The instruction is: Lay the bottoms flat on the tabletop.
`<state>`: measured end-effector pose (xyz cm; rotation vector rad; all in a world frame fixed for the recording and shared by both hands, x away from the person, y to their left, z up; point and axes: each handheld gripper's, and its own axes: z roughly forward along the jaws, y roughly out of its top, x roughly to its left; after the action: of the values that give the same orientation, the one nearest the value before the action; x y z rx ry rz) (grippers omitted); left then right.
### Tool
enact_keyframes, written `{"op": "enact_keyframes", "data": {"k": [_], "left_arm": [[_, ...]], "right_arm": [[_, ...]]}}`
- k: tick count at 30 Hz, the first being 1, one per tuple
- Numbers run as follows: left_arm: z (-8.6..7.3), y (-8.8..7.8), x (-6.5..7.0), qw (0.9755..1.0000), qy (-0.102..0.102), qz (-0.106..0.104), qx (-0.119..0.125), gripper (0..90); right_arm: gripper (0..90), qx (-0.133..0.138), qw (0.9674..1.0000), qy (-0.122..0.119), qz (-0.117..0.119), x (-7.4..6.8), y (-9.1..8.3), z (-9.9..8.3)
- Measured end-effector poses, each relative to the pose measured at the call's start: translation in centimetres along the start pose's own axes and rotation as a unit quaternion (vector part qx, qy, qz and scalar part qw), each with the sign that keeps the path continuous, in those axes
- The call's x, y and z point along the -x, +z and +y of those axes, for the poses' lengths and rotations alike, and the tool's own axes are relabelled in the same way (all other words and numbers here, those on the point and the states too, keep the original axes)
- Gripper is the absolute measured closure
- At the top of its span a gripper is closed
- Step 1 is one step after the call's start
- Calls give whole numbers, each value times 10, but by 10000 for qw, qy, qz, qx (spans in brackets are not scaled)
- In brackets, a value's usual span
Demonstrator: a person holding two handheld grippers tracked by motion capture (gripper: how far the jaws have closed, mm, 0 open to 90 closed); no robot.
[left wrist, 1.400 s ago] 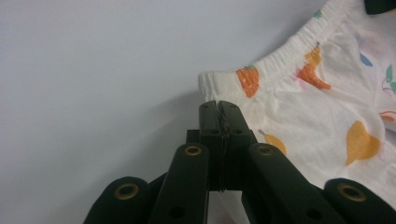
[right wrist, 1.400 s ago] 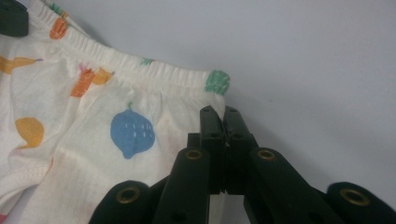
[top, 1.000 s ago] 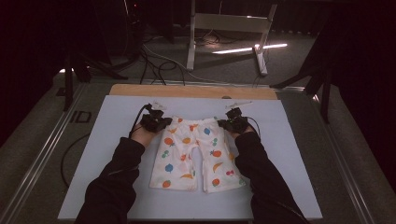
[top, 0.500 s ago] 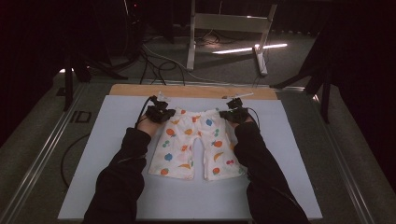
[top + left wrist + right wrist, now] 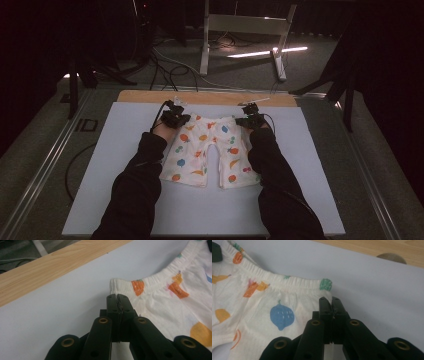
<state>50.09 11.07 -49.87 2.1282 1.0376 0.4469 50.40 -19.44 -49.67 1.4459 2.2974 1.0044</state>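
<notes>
Since the earlier frames, the small cream cotton shorts with a coloured fruit print have travelled upward in the high view, toward the far side of the table, and both grippers went with them. The shorts now lie flat near the middle of the pale blue-white mat, with the elastic waistband at the top of the frame and the two legs pointing to the bottom of the frame. The left gripper sits at the upper left corner of the waistband, and in the left gripper view its jaws are pressed together, with the waistband corner just at their tips; a thin piece of cloth seems to be pinched between them. The right gripper sits at the upper right corner of the waistband, and in the right gripper view its jaws are also closed, pinching a small white edge of the shorts just below the green print at the corner. The black sleeves of the person come in from the bottom of the frame along both sides of the shorts. Above the mat runs the light wooden strip of the table.
</notes>
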Motion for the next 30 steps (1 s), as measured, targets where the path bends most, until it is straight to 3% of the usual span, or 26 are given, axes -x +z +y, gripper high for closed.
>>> {"op": "enact_keyframes", "data": {"k": [12,20,27,29,30], "left_arm": [[-3,12,-2,9999,-68,39,-79,899],[-2,11,-3,9999,-158,-7,36,899],[-4,12,-3,9999,-149,43,-62,894],[-3,12,-1,9998,-148,97,-45,881],[-3,12,-1,9997,-199,145,-55,811]], "right_arm": [[896,-104,9999,6,-137,5,16,-2],[896,-49,9999,-9,-113,5,17,0],[892,1,9999,-59,-146,6,16,2],[819,-8,9997,-75,-219,6,17,2],[747,-7,9997,-73,-230,6,17,2]]}}
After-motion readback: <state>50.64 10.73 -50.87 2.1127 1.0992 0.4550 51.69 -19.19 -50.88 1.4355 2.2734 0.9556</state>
